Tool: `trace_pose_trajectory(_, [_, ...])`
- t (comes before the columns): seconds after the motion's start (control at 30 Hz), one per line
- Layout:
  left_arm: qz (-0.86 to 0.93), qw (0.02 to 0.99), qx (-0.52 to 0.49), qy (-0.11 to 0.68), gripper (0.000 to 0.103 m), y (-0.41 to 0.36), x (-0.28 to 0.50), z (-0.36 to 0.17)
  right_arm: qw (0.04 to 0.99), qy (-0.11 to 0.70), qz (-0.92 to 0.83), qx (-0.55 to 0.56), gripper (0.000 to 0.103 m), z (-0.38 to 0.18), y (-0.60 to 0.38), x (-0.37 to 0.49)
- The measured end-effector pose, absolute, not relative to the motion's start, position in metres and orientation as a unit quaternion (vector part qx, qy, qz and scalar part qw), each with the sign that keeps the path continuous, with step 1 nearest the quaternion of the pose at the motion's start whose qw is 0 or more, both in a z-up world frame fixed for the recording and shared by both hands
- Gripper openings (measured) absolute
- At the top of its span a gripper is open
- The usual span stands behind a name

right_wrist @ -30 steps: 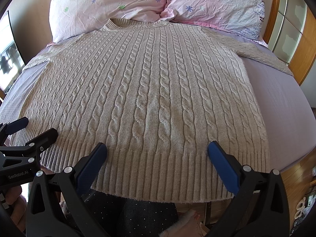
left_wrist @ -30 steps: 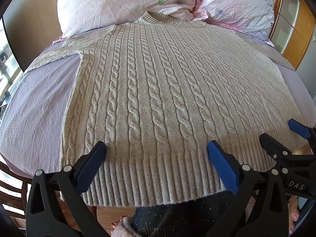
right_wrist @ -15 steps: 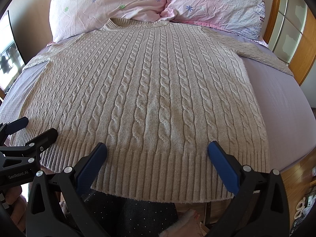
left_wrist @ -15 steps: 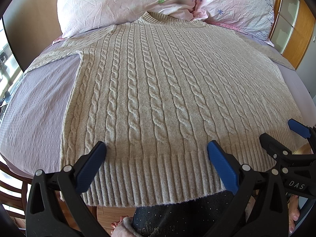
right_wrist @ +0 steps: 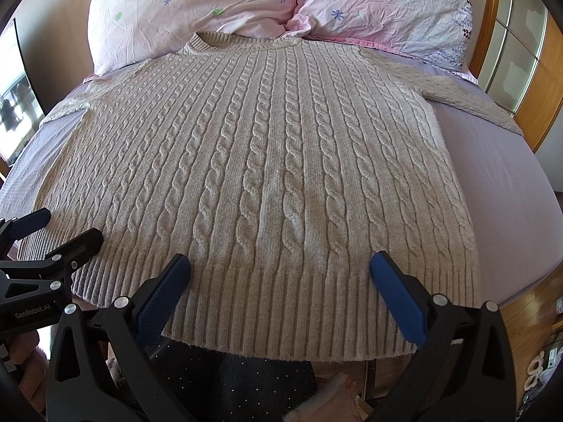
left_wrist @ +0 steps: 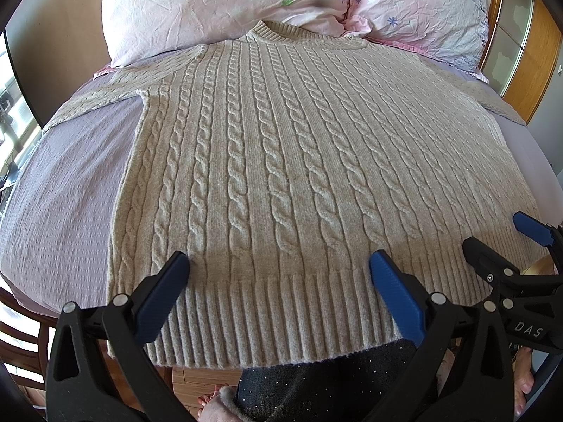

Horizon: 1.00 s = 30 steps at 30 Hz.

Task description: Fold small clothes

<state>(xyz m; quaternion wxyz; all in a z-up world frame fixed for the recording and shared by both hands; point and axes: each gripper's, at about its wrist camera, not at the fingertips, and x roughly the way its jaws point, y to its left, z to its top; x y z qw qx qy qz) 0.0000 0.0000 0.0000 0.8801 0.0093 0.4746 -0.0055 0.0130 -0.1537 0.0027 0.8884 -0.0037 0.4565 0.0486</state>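
A beige cable-knit sweater lies flat, front up, on a lilac bed, collar far and ribbed hem near; it also fills the right wrist view. Both sleeves spread outward. My left gripper is open and empty over the hem's left part. My right gripper is open and empty over the hem's right part. The right gripper also shows at the right edge of the left wrist view; the left gripper shows at the left edge of the right wrist view.
Two pink floral pillows lie behind the collar. The lilac bedsheet is bare at both sides. A wooden headboard frame stands at the right. The person's dark trousers are at the near bed edge.
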Motion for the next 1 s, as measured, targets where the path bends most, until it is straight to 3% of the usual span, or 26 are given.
trace_pose_trajectory(0.8, [-0.006,0.88,0.01,0.474,0.101,0.0,0.0,0.0,0.889,0.455,0.048,-0.004,0.102,0.0014,-0.1532,0.0128])
trace_pose_trajectory(1.0, [-0.003,0.891,0.012,0.454,0.101,-0.0004,-0.0038,-0.0008,0.909,0.399,0.119,-0.026,0.102,0.0005,-0.1604,0.0137])
